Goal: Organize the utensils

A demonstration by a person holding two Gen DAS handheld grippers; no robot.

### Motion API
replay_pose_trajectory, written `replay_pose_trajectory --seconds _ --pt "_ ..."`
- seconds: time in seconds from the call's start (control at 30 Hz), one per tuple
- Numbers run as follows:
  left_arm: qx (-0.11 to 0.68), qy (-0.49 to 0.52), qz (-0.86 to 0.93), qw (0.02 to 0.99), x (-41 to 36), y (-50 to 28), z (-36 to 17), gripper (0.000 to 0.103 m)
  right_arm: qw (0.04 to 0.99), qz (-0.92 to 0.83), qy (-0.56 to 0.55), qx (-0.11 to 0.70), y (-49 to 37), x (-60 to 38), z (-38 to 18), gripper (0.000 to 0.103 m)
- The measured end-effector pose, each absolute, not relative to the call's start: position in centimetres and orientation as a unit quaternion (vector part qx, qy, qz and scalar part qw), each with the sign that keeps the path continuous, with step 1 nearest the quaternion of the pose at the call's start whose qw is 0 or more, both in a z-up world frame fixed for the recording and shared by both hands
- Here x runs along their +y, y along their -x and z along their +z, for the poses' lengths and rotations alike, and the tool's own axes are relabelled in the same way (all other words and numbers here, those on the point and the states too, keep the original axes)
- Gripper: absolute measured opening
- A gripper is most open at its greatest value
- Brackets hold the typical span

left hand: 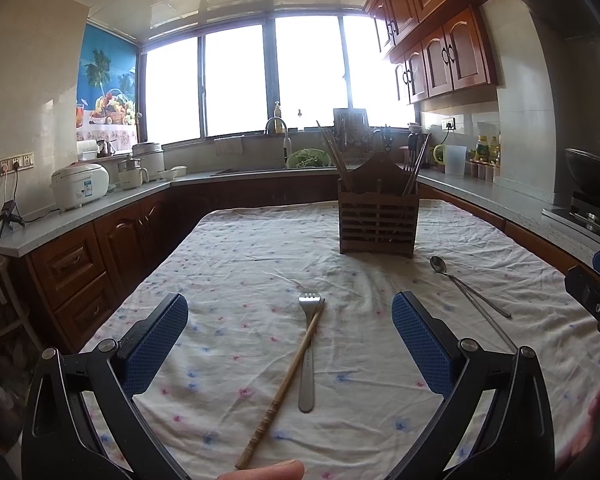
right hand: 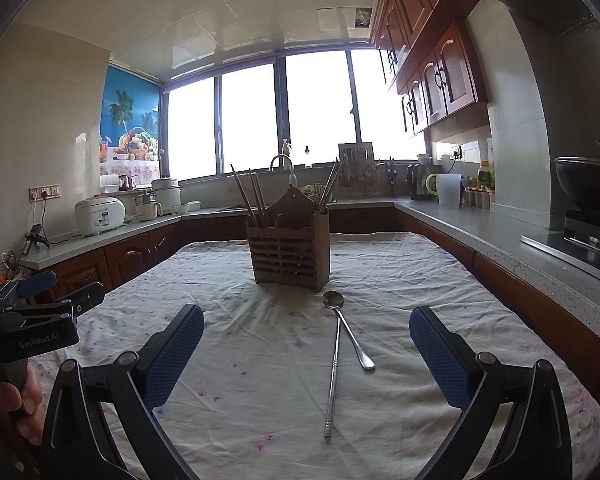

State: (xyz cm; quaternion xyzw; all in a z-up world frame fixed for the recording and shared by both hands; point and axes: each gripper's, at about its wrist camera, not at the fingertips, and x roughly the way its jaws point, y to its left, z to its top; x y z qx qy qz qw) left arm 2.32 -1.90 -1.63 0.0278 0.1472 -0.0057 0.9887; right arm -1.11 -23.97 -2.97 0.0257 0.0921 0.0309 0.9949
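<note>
The big tabletop (left hand: 228,264) wears a flowery cloth. At its far end stands a wooden holder (left hand: 376,220) with chopsticks already in it. Both tongs, left tongs (left hand: 290,344) and right tongs (right hand: 306,354), are wide apart and hold nothing. A fork (left hand: 307,356) and a wooden chopstick (left hand: 288,380) cross between the left ones, pointing away toward the holder. A spoon (right hand: 346,330) and a metal chopstick (right hand: 333,376) lie lengthways between the right ones.
</note>
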Motion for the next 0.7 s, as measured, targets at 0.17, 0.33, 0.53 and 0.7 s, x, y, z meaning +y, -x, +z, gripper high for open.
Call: replay_pose_trajectory --seconds 0.17,0.33,0.53,0.7 --pt "0.147 -0.027 -0.004 0.989 -1.93 -2.22 -1.61 0.103 0.995 0.032 -0.025 0.092 1.14 -23.91 -2.91 0.103" --pt "0.147 -0.028 -0.005 0.989 -1.95 -2.25 -1.62 0.103 0.995 0.033 -0.026 0.091 1.16 -23.86 -2.77 0.103" --pt "0.147 -0.028 -0.006 0.989 -1.92 -2.19 -1.58 0.103 0.995 0.033 -0.026 0.089 1.36 -23.82 -2.41 0.103" --pt "0.144 -0.029 -0.002 0.989 -1.88 -2.1 -1.6 0.103 0.995 0.034 -0.026 0.088 1.39 -23.92 -2.31 0.103"
